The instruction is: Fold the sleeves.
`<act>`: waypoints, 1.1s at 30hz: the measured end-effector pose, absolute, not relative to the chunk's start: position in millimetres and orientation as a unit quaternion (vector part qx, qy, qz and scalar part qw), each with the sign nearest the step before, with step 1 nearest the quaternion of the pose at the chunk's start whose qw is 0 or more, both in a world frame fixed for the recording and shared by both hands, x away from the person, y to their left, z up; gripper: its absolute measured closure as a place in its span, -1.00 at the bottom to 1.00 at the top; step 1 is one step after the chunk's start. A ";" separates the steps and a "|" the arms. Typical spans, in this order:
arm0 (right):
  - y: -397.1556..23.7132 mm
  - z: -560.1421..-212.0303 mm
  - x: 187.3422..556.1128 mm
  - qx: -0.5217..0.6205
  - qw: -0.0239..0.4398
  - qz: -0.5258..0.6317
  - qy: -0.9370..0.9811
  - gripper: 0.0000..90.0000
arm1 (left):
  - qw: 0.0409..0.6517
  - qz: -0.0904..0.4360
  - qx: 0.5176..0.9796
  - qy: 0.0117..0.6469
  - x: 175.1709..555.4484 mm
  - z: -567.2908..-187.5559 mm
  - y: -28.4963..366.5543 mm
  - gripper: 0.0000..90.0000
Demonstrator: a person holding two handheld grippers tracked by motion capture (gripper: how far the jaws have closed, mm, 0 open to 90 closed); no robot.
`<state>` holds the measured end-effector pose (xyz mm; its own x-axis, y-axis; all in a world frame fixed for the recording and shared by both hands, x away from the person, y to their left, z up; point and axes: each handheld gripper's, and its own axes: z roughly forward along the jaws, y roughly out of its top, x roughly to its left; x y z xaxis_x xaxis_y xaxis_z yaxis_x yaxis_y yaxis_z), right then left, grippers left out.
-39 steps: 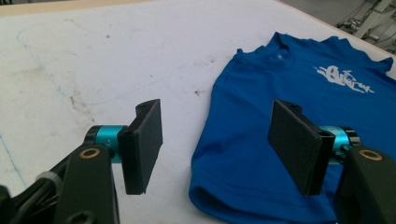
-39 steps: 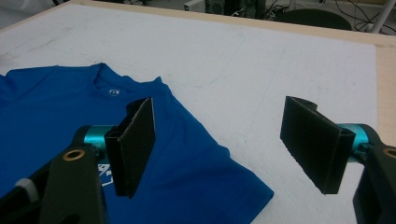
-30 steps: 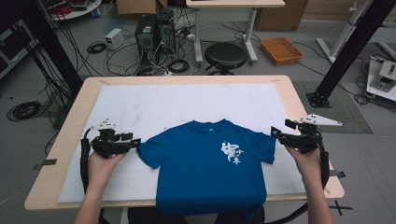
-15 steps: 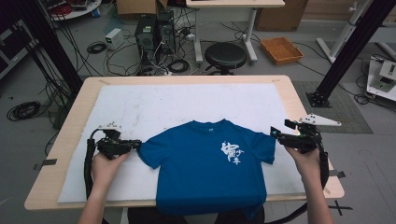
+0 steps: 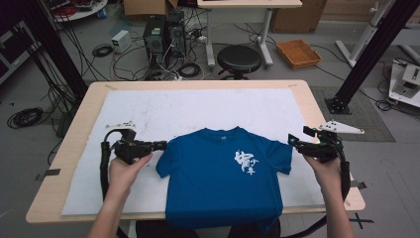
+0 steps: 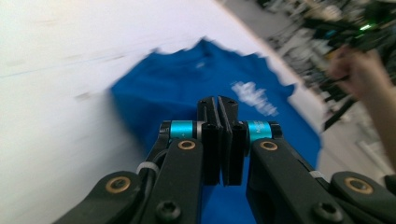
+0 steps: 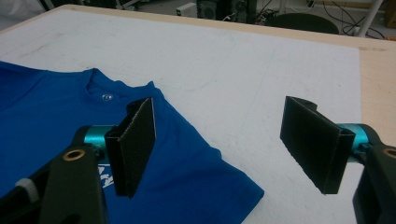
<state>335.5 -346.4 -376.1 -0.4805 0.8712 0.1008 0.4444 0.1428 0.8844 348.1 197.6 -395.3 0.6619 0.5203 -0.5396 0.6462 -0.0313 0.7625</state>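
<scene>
Left gripper: jaws pressed together, pads face to face, at the tip of the shirt's near sleeve. Whether a thin fold of cloth sits between the pads cannot be told; the left gripper view is blurred and the pads look closed on themselves. The jaws have just been closing. Judged purpose: a pinch at the sleeve edge, to lift and fold it inward.

Right gripper: jaws wide apart, nothing between them, poised above the tip of the other sleeve and the white mat just beside it. Judged purpose: waiting open at the mirror spot, ready to take that sleeve.

Shirt: blue, white print on the chest, lying flat and face up, collar toward the far edge, hem hanging over the near edge of the table. Sleeves spread out to each side, one toward each gripper, which suits a two-handed fold.

Mat: white sheet covering most of the table, under the shirt; gives a smooth, clean surface for sliding cloth.

Table: pale wood, its rim showing around the mat.

Floor beyond: stool, orange tray, cables.
</scene>
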 end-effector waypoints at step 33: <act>-371.2 -433.2 368.7 0.548 0.152 0.404 0.716 0.44 | 0.546 0.150 0.719 0.403 339.0 -412.4 232.2 0.02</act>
